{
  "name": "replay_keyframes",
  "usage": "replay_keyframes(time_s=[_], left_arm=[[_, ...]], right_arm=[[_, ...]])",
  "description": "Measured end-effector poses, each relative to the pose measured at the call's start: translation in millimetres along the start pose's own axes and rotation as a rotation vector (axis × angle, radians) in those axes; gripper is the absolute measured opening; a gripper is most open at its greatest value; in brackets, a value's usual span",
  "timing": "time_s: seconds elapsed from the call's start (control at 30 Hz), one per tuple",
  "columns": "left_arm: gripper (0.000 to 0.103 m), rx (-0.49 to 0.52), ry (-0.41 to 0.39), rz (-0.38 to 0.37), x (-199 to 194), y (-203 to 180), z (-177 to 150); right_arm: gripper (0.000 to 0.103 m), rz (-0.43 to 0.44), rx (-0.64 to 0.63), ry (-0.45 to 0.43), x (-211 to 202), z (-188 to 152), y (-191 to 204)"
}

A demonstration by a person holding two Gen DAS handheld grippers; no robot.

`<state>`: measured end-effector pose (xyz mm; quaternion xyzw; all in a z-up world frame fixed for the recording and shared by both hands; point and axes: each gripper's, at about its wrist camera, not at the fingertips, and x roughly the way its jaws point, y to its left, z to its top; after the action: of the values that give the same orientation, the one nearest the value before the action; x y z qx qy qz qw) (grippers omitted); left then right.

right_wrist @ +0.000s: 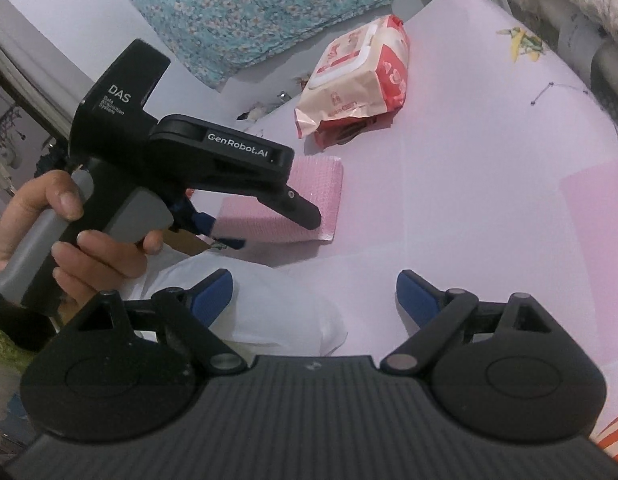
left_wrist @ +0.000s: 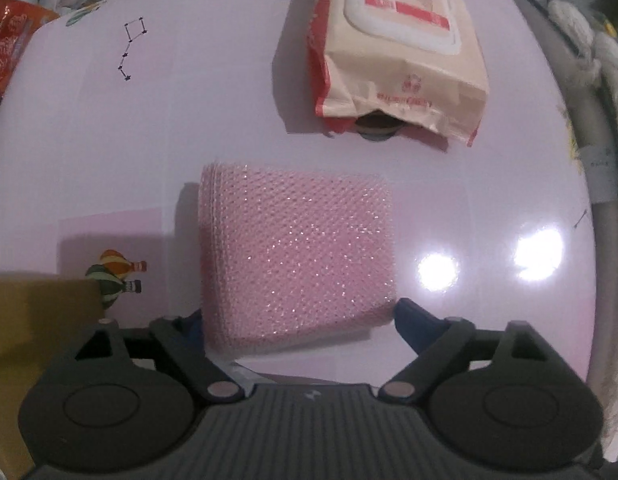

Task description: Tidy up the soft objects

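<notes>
Left tongs (left_wrist: 297,320) are spread astride the pink sponge (left_wrist: 297,248), flat on the desk (left_wrist: 109,140), not yet pinched. Right tongs (right_wrist: 313,292) are spread, empty. Risk: sponge squashed or slipped out if closed off-centre.

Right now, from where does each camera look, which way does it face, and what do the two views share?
Left wrist view: sits on the left gripper, faces down onto the lilac table; its fingers flank the pink sponge, whether they touch it is unclear.
Right wrist view: sits on the right gripper, faces forward and slightly down across the table; its open fingers show, also the person's left hand holding the left gripper.
Shared: pink sponge, wet wipes pack, table, left gripper.
</notes>
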<state>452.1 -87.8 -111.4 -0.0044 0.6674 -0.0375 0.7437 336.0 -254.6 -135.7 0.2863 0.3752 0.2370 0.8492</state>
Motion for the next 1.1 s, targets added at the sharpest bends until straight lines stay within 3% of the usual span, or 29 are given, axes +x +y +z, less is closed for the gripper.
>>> replay_keyframes(time_s=[0.07, 0.13, 0.2, 0.23, 0.4, 0.77, 0.87, 0.93, 1.1], left_arm=[[0.077, 0.007, -0.023, -0.019, -6, 1, -3], [0.061, 0.008, -0.042, -0.049, -16, 1, -7], [0.024, 0.004, -0.044, -0.091, -27, 1, -10], [0.014, 0.008, -0.047, -0.098, -31, -1, -12], [0.000, 0.072, -0.125, -0.075, -54, -17, -29], [0.000, 0.179, -0.288, -0.104, -123, -51, -66], [0.001, 0.185, -0.321, -0.088, -137, -54, -75], [0.005, 0.161, -0.330, -0.089, -143, -47, -79], [0.025, 0.076, -0.363, -0.073, -155, -14, -89]], right_arm=[[0.090, 0.001, 0.003, 0.000, 1, 1, 0], [0.090, 0.002, 0.001, -0.004, 1, 2, 1], [0.090, 0.007, -0.001, -0.010, 1, 3, 3], [0.090, 0.013, -0.002, -0.017, 1, 4, 5], [0.090, 0.021, -0.011, -0.037, -1, 6, 10], [0.090, 0.058, 0.016, -0.128, -48, -3, 12], [0.090, 0.030, 0.026, -0.150, -60, -1, 9], [0.090, 0.007, 0.023, -0.152, -60, 6, 8], [0.090, -0.048, 0.009, -0.100, -26, 43, 7]])
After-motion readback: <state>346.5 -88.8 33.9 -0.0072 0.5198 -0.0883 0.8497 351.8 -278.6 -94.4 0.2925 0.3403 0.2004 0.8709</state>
